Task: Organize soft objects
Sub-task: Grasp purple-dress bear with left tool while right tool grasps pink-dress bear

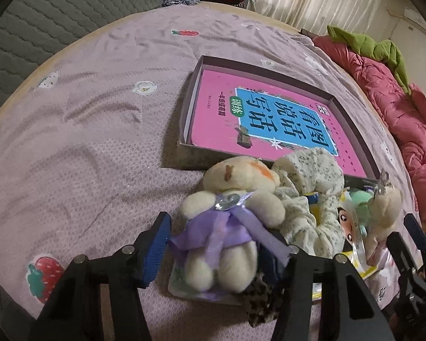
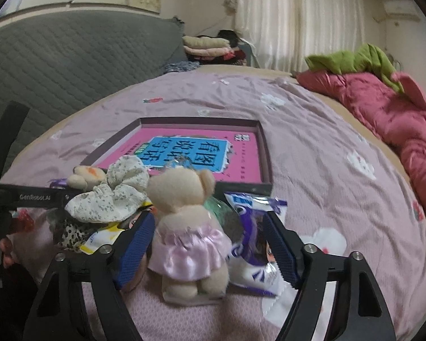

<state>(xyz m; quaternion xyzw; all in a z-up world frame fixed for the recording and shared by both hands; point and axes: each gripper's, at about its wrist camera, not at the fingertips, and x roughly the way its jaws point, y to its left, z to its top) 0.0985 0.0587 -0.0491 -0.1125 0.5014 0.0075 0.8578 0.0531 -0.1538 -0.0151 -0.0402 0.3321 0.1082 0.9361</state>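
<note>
A cream bear in a purple dress [image 1: 227,227] lies on the bedspread between the jaws of my left gripper [image 1: 217,244], which stand open around it. A beige bear in a pink dress [image 2: 184,227] stands between the blue pads of my open right gripper [image 2: 207,227]; the right pad [image 2: 281,250] is clear of it. A floral scrunchie [image 1: 312,199] [image 2: 113,196] lies between the two bears, and a leopard-print scrunchie [image 1: 262,304] [image 2: 71,233] sits beside it. Behind them stands a shallow box [image 1: 190,96] [image 2: 265,153] with a pink book inside.
Snack packets lie around the toys: a purple-white one [image 2: 255,261] and a yellow one [image 2: 99,238]. A red quilt [image 2: 383,108] with a green cloth on it lines the bed's right side. A grey quilted headboard [image 2: 56,56] and folded clothes [image 2: 207,45] are at the back.
</note>
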